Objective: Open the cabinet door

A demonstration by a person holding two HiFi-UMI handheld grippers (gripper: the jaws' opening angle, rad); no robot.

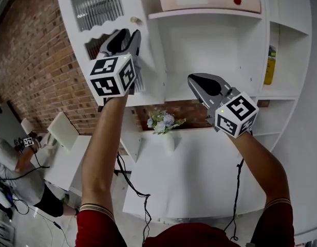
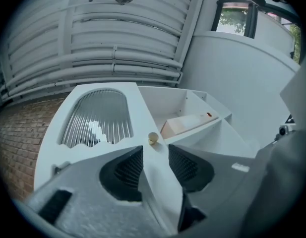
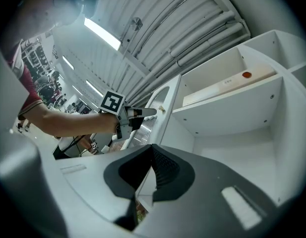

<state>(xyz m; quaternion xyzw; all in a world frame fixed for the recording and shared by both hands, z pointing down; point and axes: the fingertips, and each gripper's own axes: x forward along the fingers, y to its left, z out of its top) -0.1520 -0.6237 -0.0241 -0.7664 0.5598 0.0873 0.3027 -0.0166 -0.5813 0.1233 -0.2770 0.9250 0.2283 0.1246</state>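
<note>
Cabinet door is swung out, so the shelf is exposed. Your left gripper has its fingers spread wide with the door edge in the gap just below the knob, nothing clamped. Right gripper has its fingers together and empty. Risk: the unheld door could swing shut, or you clip its edge backing off.

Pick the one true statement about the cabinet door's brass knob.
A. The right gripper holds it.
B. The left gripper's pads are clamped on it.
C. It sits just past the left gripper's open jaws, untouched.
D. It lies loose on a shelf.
C: in the left gripper view the knob sits on the cabinet door, just beyond the left gripper, whose jaws stand apart with neither pad on it.
</note>
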